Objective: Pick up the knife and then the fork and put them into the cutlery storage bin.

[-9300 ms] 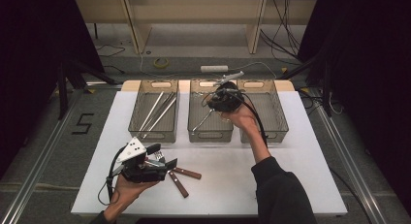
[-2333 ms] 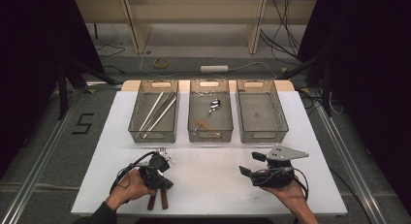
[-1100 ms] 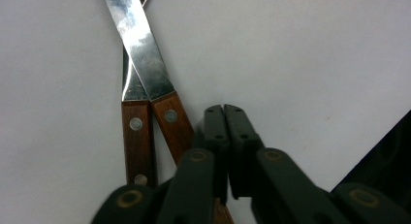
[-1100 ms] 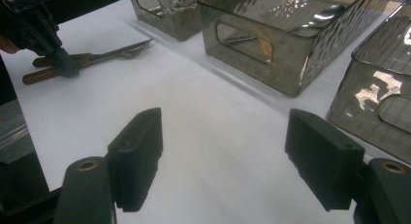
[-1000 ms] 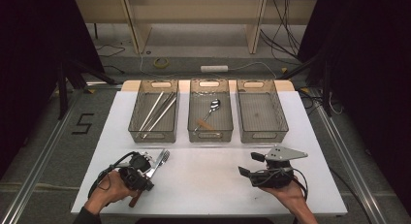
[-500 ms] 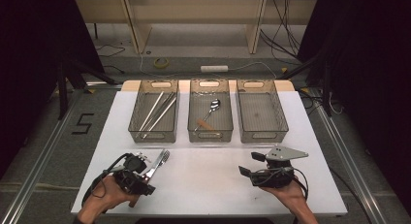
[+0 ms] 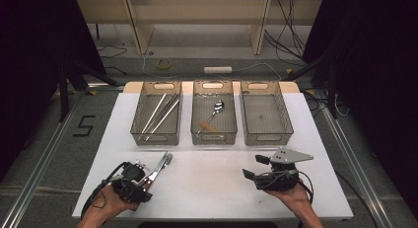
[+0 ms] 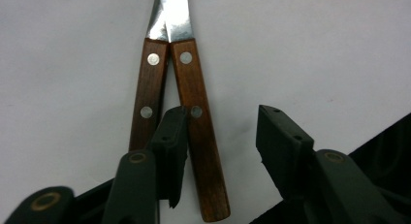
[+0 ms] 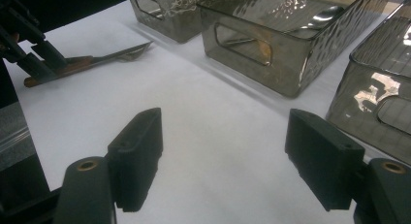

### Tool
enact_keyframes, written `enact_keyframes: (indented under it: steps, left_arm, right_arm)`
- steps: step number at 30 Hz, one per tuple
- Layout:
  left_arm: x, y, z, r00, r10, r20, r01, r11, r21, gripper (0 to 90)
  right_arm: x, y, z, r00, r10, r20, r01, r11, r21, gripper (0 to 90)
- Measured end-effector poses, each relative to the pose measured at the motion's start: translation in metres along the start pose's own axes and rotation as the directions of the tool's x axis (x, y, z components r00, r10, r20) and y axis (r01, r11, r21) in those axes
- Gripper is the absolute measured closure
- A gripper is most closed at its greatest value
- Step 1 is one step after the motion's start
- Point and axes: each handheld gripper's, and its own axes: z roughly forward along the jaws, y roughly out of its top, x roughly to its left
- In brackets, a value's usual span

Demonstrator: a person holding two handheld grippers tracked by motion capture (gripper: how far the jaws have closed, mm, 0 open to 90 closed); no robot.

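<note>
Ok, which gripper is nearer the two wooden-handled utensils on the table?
Left. The left gripper sits right over the wooden-handled utensils, jaws open astride one handle. The right gripper rests across the table, well apart from them.

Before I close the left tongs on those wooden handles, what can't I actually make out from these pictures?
- Two wooden-handled utensils: the left gripper view's top edge cuts off their metal ends, so it cannot show which is which.
- Left wooden handle: its lower end is hidden behind a black pad of the left tongs.
- High view: the two handles sit under the left tongs; only one fork head shows.
- Small orange item in the middle clear plastic bin: too small to identify.
</note>
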Motion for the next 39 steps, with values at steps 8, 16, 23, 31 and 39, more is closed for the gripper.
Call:
enact_keyframes:
  steps: [8,16,23,31,39]
  left_arm:
    - [0.002,-0.003,0.007,0.9994,0.005,-0.035,-0.004,0.9998,0.017,66.9]
    - [0.001,-0.003,0.007,0.9982,0.021,-0.056,-0.02,0.9997,0.016,70.6]
    - [0.006,-0.005,0.006,0.9994,0.008,-0.035,-0.008,1.0,-0.003,75.2]
    - [0.005,-0.003,-0.006,0.9996,0.029,0.001,-0.029,0.9978,-0.06,75.6]
    - [-0.009,0.007,-0.015,0.9899,0.104,0.097,-0.094,0.9902,-0.103,75.6]
  right_arm:
    - [0.0,0.0,0.0,1.0,0.0,-0.001,0.0,1.0,0.0,30.6]
    - [0.001,0.0,0.0,1.0,-0.006,0.0,0.006,1.0,0.001,30.7]
    - [0.001,0.0,0.001,1.0,-0.007,-0.001,0.007,1.0,0.006,30.8]
    - [0.0,0.001,0.0,1.0,-0.007,-0.003,0.007,1.0,-0.003,30.8]
    - [0.009,0.006,0.001,0.9986,-0.042,-0.033,0.041,0.999,-0.019,30.8]
